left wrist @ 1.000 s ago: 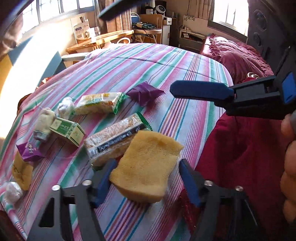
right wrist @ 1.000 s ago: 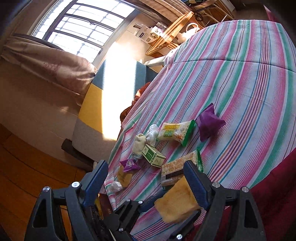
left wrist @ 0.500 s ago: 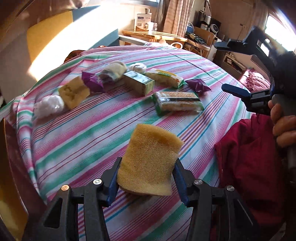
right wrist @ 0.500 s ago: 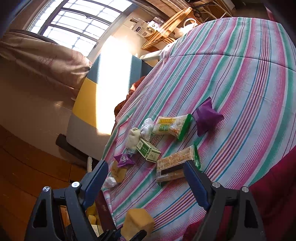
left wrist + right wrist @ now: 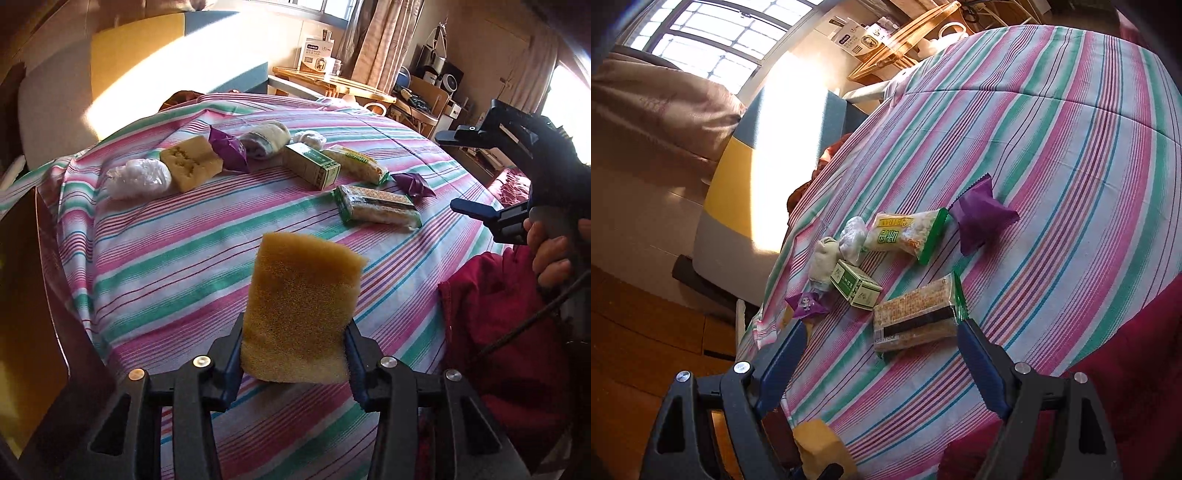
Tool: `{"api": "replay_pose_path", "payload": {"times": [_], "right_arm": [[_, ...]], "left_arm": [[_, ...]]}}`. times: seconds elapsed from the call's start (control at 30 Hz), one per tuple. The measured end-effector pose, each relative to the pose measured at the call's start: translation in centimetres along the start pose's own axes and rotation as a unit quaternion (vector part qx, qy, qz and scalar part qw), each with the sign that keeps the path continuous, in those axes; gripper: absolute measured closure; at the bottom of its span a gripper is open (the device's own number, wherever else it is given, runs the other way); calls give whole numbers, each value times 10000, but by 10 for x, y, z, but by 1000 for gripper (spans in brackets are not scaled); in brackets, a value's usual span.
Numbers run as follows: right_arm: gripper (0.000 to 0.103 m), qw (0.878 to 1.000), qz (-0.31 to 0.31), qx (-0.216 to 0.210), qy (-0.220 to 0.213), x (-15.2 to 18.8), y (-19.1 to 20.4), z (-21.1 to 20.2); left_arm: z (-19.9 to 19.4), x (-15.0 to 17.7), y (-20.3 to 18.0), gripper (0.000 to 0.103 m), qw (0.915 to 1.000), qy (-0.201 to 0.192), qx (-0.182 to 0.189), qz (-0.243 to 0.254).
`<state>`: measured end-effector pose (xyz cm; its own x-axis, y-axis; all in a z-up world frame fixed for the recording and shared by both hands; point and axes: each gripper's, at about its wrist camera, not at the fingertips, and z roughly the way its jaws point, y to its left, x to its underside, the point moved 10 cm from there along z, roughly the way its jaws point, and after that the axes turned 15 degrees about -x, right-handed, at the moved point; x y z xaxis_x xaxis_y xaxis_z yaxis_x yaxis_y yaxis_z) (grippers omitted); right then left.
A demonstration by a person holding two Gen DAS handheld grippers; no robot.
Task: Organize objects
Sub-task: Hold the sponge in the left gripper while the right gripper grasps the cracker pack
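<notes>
1. While its jaws have just been closing, the left hand-held gripper (image 5: 293, 354) squeezes the yellow sponge block (image 5: 301, 306) above bare striped surface (image 5: 166, 258) near its edge.
2. The right hand-held gripper (image 5: 879, 363) stands wide apart, holding nothing, over the green-edged cracker pack (image 5: 916, 314).

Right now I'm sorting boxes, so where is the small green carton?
The small green carton lies on the striped cloth, centre-back in the left wrist view, between the rolled cream sock and the yellow-green snack packet.
</notes>
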<state>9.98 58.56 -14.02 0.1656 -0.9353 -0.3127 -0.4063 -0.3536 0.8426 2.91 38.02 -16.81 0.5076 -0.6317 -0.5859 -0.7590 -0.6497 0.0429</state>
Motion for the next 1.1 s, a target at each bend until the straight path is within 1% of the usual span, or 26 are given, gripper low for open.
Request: {"api": "replay_pose_path", "payload": {"times": [0.13, 0.17, 0.23, 0.3, 0.37, 0.4, 0.47, 0.5, 0.57, 0.63, 0.67, 0.7, 0.73, 0.77, 0.9, 0.97, 1.0, 1.07, 1.1], "right_arm": [[18, 9994, -51, 125, 328, 7, -1, 11], [18, 9990, -80, 203, 401, 9, -2, 13], [18, 9968, -170, 389, 679, 15, -3, 21], [18, 9901, -489, 709, 1107, 23, -1, 33], [18, 9767, -1057, 983, 1589, 31, 6, 46], [18, 9663, -1413, 1135, 1829, 34, 11, 52], [18, 9385, -2233, 1432, 2210, 39, 19, 64], [18, 9205, -2662, 1560, 2397, 40, 22, 71], [18, 8802, -3429, 1809, 2738, 43, 27, 82], [18, 8323, -4095, 2087, 3098, 46, 23, 92], [18, 8111, -4301, 2197, 3300, 48, 19, 95], [18, 7966, -4402, 2311, 3438, 47, 13, 99], [18, 7881, -4438, 2370, 3545, 46, 8, 102], [18, 7842, -4439, 2379, 3626, 44, 3, 104], [18, 7862, -4226, 2374, 3833, 37, -20, 118], [18, 7926, -4049, 2400, 3877, 36, -33, 122], [19, 8022, -3925, 2345, 3840, 34, -35, 122], [34, 8234, -3633, 2225, 3748, 33, -36, 118], [46, 8281, -3622, 2183, 3679, 34, -34, 116]], "left_arm": [[-2, 7, 13, 56, 9998, 111, -111, -84], [-2, 10, 16, 56, 9998, 135, -68, -149], [-6, 14, 18, 56, 9997, 142, -23, -183], [-11, 17, 19, 56, 9998, 128, -3, -156], [-13, 20, 20, 56, 9998, 128, -2, -124], [-13, 22, 21, 56, 9999, 121, 2, -122], [-15, 24, 22, 56, 9998, 118, 70, -133], [-16, 24, 21, 56, 9998, 106, 96, -126], [-18, 25, 21, 56, 9998, 89, 128, -106], [-20, 25, 21, 56, 9998, 89, 167, -113], [-21, 25, 21, 56, 9997, 83, 183, -116], [-22, 25, 20, 56, 9997, 76, 212, -117], [-23, 25, 20, 56, 9996, 62, 241, -114], [-24, 24, 19, 56, 9996, 47, 258, -102], [-28, 24, 15, 55, 9994, 46, 330, -69], [-32, 23, 15, 55, 9993, 4, 370, -81], [-34, 22, 16, 55, 9992, -17, 378, -91], [-39, 21, 17, 55, 9991, -47, 404, -133], [-41, 21, 18, 55, 9990, -61, 410, -155]]}}
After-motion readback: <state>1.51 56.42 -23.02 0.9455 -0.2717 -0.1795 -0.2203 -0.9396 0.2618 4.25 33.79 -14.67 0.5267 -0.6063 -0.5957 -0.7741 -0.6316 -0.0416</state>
